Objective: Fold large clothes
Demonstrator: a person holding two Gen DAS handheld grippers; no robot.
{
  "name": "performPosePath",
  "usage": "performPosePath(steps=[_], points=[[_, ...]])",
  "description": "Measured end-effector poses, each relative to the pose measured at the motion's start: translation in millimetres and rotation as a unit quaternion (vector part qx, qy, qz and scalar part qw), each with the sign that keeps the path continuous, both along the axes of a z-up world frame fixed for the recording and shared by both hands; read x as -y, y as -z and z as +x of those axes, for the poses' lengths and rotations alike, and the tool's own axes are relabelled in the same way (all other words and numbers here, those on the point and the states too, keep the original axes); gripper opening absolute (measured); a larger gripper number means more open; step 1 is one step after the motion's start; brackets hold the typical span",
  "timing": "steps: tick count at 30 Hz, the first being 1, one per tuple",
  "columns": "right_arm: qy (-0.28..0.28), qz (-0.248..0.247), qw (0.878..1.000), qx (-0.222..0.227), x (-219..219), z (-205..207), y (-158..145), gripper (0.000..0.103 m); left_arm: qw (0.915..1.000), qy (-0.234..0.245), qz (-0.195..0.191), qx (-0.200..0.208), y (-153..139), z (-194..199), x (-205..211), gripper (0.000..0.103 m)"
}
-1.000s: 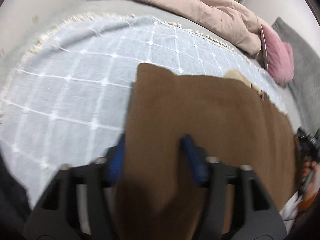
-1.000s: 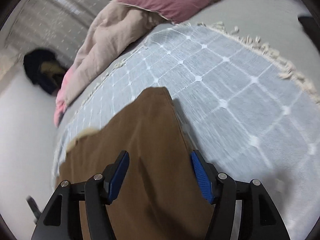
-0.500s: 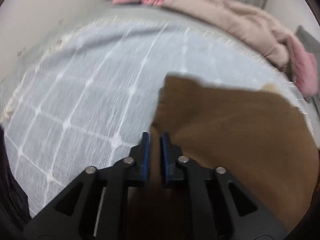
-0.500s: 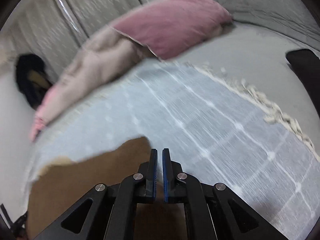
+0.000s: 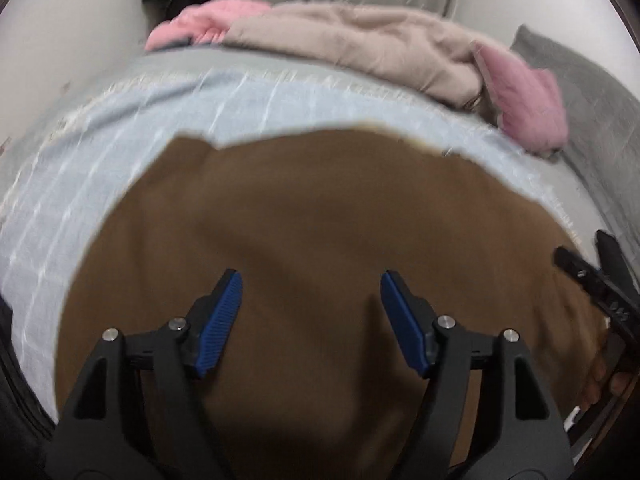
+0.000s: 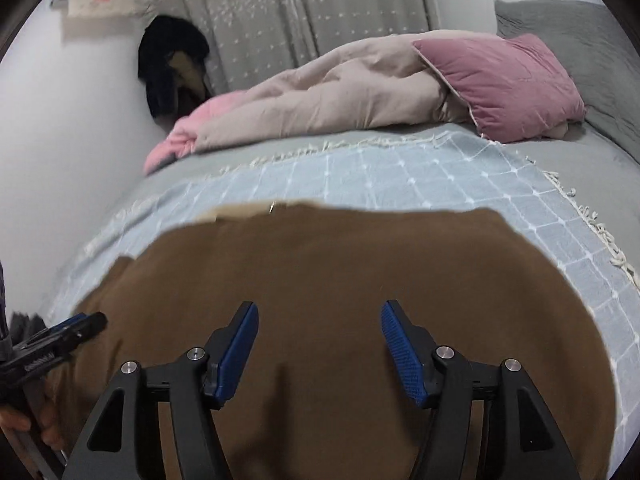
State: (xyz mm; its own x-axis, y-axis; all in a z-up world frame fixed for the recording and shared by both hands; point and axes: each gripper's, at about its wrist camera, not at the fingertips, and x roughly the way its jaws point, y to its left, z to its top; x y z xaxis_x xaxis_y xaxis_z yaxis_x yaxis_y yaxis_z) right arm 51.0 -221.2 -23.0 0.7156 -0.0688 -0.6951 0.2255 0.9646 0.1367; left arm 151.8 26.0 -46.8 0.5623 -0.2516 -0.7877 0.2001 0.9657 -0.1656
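Observation:
A large brown garment lies spread flat on a light blue checked blanket on the bed. It also shows in the right wrist view. My left gripper is open and empty, hovering over the garment's near part. My right gripper is open and empty above the garment too. Each gripper shows in the other's view: the right one at the right edge, the left one at the left edge.
A beige duvet, a pink blanket and a mauve pillow lie along the far side of the bed. A grey pillow sits at the far right. Dark clothes hang by the curtain.
Both grippers were shut half a second ago and have opened. Both have pulled back and risen, so the whole brown garment now lies flat below them.

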Motion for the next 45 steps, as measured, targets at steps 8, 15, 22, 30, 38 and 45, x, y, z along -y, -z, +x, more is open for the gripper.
performPosePath(steps=[8,15,22,30,38,45], points=[[0.18,0.013,0.983,-0.039,101.5,-71.2,31.2,0.064,0.9967,-0.065,0.044,0.023,-16.8,-47.0,-77.0,0.067],[0.139,0.037,0.99,-0.002,71.9,-110.1,-11.1,0.067,0.9891,-0.118,-0.077,-0.043,-37.2,-110.4,-113.9,0.086],[0.077,0.032,0.996,0.009,30.1,-100.6,-26.9,0.074,0.964,-0.157,-0.187,-0.105,-18.9,-145.9,-110.2,0.093],[0.042,0.029,0.999,-0.002,12.1,-96.4,-18.9,0.074,0.947,-0.206,-0.216,-0.118,33.6,-126.3,-94.0,0.094],[0.038,0.015,0.999,-0.004,9.9,-93.4,-14.0,0.074,0.9403,-0.246,-0.232,-0.036,49.1,-101.9,-91.7,0.094],[0.029,0.034,0.999,-0.014,8.4,-81.7,-6.3,0.074,0.9142,-0.3,-0.273,0.002,57.1,-93.5,-107.0,0.055]])
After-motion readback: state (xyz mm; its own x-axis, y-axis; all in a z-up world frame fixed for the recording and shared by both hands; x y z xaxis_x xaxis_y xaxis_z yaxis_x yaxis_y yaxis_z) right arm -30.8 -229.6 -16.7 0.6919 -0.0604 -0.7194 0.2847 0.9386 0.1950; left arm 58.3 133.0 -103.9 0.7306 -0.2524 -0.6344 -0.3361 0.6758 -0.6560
